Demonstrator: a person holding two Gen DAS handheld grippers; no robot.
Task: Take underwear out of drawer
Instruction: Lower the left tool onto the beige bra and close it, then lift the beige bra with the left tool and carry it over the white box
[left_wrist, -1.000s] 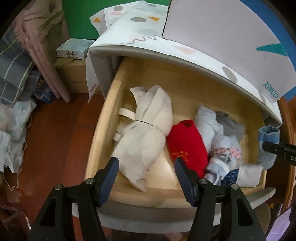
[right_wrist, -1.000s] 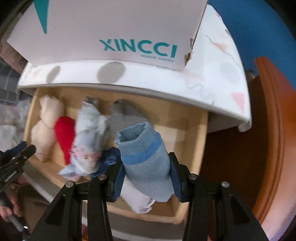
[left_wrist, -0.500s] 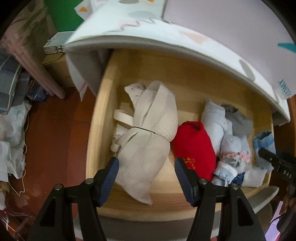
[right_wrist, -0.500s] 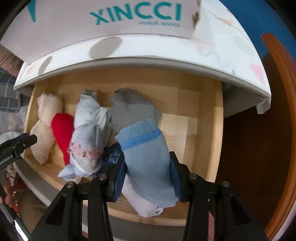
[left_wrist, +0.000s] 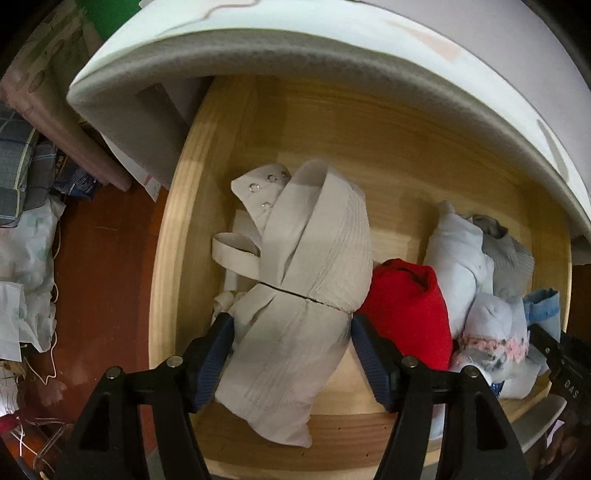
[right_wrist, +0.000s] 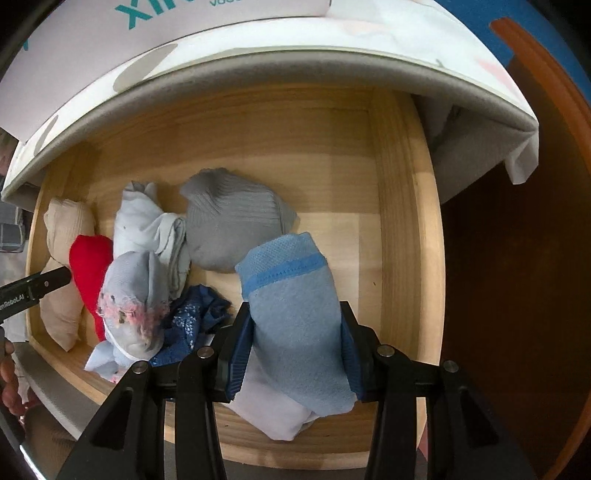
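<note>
Left wrist view: my left tongs (left_wrist: 291, 354) point down into the wooden drawer (left_wrist: 173, 236), jaws opening, straddling the folded beige bra (left_wrist: 295, 295) without clearly pressing it. Just right of it a red roll (left_wrist: 410, 314), then a white bundle (left_wrist: 458, 251) and a pink-trimmed piece (left_wrist: 495, 343), all crowded together. Beyond, the cabinet's white top edge (left_wrist: 258, 48) overhangs the drawer's back. Off left, floor with a bag and stacked cloth (left_wrist: 22, 162).

Right wrist view: my right tongs (right_wrist: 295, 347) are clenched on the light blue rolled underwear (right_wrist: 295, 317), which lies in the drawer's (right_wrist: 402, 221) near right corner on a white piece (right_wrist: 273, 410). A dark blue patterned cloth (right_wrist: 192, 321) touches the left finger (right_wrist: 236, 354). Farther back, a grey roll (right_wrist: 232, 225).
</note>
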